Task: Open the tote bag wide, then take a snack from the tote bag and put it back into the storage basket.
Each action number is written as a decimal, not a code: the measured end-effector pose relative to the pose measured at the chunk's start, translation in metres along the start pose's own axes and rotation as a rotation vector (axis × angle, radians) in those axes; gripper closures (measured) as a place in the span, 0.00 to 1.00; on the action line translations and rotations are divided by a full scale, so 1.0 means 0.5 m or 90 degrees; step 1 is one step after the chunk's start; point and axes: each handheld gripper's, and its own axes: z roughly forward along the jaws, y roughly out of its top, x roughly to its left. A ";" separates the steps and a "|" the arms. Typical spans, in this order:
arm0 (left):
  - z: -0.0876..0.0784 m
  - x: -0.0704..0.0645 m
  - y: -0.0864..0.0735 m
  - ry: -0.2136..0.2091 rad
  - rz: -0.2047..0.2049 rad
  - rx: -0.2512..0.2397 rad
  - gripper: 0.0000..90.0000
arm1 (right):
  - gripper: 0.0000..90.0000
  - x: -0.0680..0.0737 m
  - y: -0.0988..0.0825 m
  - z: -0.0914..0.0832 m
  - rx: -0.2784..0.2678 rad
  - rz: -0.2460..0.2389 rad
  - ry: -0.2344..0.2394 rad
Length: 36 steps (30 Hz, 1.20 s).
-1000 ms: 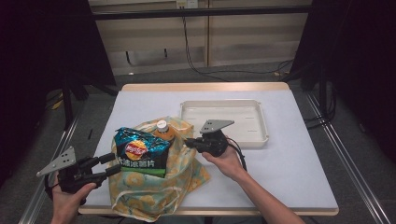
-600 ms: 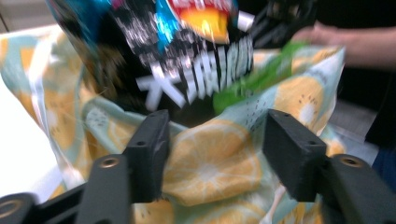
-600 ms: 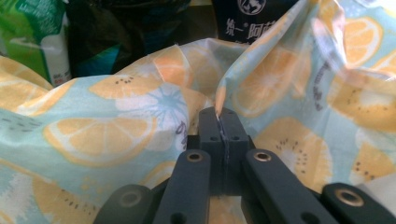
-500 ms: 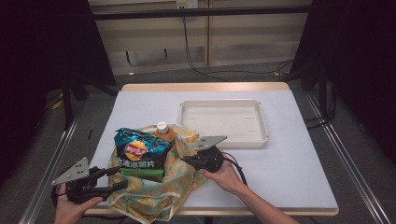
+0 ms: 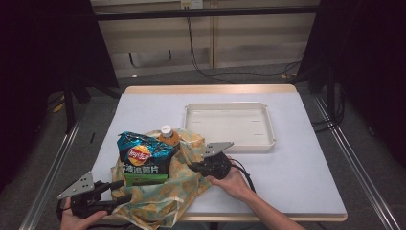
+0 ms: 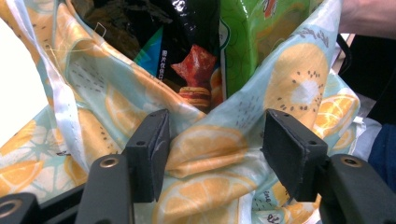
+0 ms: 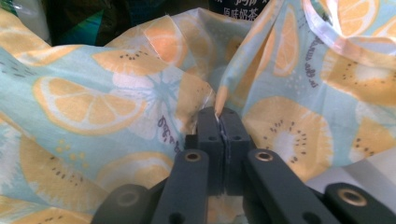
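Right claw [image 7: 219, 135], jaws closed on a fold of the citrus-print fabric bag [image 7: 116, 107], whose cloth spreads behind it.

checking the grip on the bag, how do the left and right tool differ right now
The right tool has its jaws shut on a thin fold of the bag; the left tool has its jaws apart, with bag cloth bunched loosely between them. In the high view the right tool is over the table at the bag's right side, while the left tool is at the table's near left corner. Both point into the bag.
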 end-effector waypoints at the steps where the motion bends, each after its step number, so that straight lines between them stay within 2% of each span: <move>1: -0.001 0.000 0.002 0.001 -0.001 -0.005 0.45 | 0.95 0.000 0.002 -0.001 -0.002 0.001 -0.002; 5: -0.009 -0.007 0.021 0.011 -0.006 -0.023 0.37 | 0.83 -0.006 0.010 -0.014 -0.035 0.014 0.009; 9: -0.013 -0.015 0.036 0.014 -0.005 -0.045 0.32 | 0.65 -0.003 0.027 -0.037 -0.063 0.009 0.011; 10: -0.014 -0.021 0.041 0.022 -0.006 -0.050 0.32 | 0.65 -0.003 0.027 -0.037 -0.063 0.009 0.011; 12: -0.015 -0.027 0.047 0.021 -0.017 -0.078 0.29 | 0.61 0.003 0.045 -0.057 -0.088 0.004 0.013; 13: -0.016 -0.029 0.048 0.022 -0.015 -0.081 0.28 | 0.59 0.006 0.050 -0.064 -0.101 0.003 0.013; 14: -0.017 -0.032 0.050 0.036 -0.013 -0.081 0.27 | 0.59 0.008 0.055 -0.070 -0.108 0.002 0.016; 18: -0.014 -0.040 0.053 0.035 -0.016 -0.097 0.24 | 0.57 0.019 0.072 -0.086 -0.130 -0.005 0.016; 19: -0.013 -0.045 0.053 0.047 -0.016 -0.105 0.22 | 0.58 0.027 0.082 -0.093 -0.147 -0.008 0.025; 20: -0.012 -0.047 0.052 0.056 -0.017 -0.104 0.21 | 0.59 0.030 0.085 -0.094 -0.148 -0.008 0.034; 24: -0.008 -0.049 0.040 0.067 -0.026 -0.107 0.17 | 0.63 0.054 0.090 -0.087 -0.141 -0.024 0.073; 26: -0.007 -0.052 0.034 0.079 -0.033 -0.106 0.16 | 0.63 0.066 0.092 -0.083 -0.136 -0.028 0.084; 27: -0.007 -0.053 0.034 0.078 -0.026 -0.102 0.16 | 0.63 0.071 0.093 -0.080 -0.138 -0.029 0.091; 30: -0.003 -0.058 0.037 0.086 -0.022 -0.099 0.14 | 0.64 0.085 0.096 -0.072 -0.132 -0.032 0.104; 31: 0.000 -0.057 0.037 0.081 -0.020 -0.100 0.14 | 0.64 0.089 0.096 -0.069 -0.130 -0.033 0.108; 32: 0.001 -0.056 0.038 0.092 -0.019 -0.091 0.14 | 0.64 0.093 0.096 -0.065 -0.127 -0.035 0.114; 36: 0.003 -0.057 0.038 0.088 -0.022 -0.090 0.13 | 0.62 0.103 0.100 -0.058 -0.123 -0.044 0.122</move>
